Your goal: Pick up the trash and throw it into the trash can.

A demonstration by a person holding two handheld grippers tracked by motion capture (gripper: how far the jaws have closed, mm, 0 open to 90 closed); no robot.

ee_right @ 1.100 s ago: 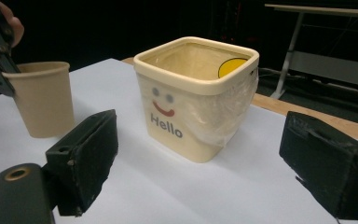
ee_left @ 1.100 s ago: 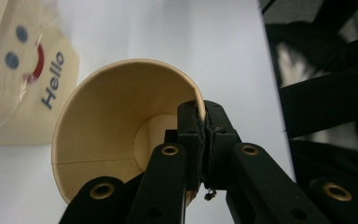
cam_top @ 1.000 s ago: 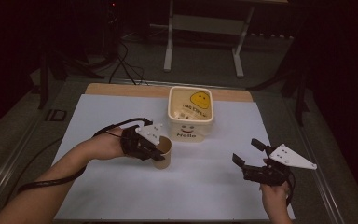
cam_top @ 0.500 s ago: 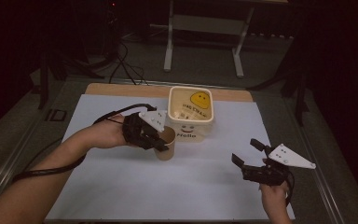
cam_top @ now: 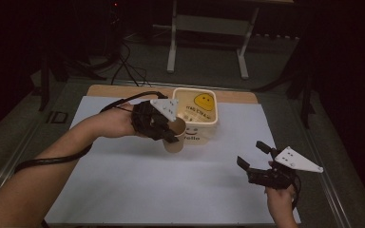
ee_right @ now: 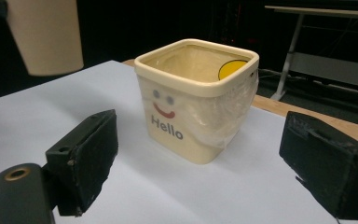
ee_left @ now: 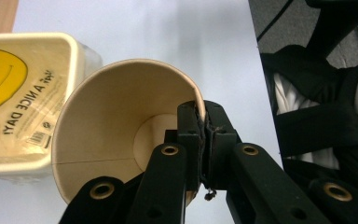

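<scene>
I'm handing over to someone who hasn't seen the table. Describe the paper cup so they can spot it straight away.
Start at the white sheet covering the table, then find the square cream bin printed with a smiley and "Hello" near its far edge. Just left of that bin, the left gripper pinches the rim of the paper cup, held tilted. It is the round, plain tan, unprinted container.

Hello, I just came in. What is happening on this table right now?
A person works with a gripper in each hand. The left gripper is shut on the rim of a paper cup and holds it lifted and tilted, beside the cream bin that reads "Hello". The bin stands on the white sheet. The right gripper is open, low over the sheet, facing the bin and holding nothing.
</scene>
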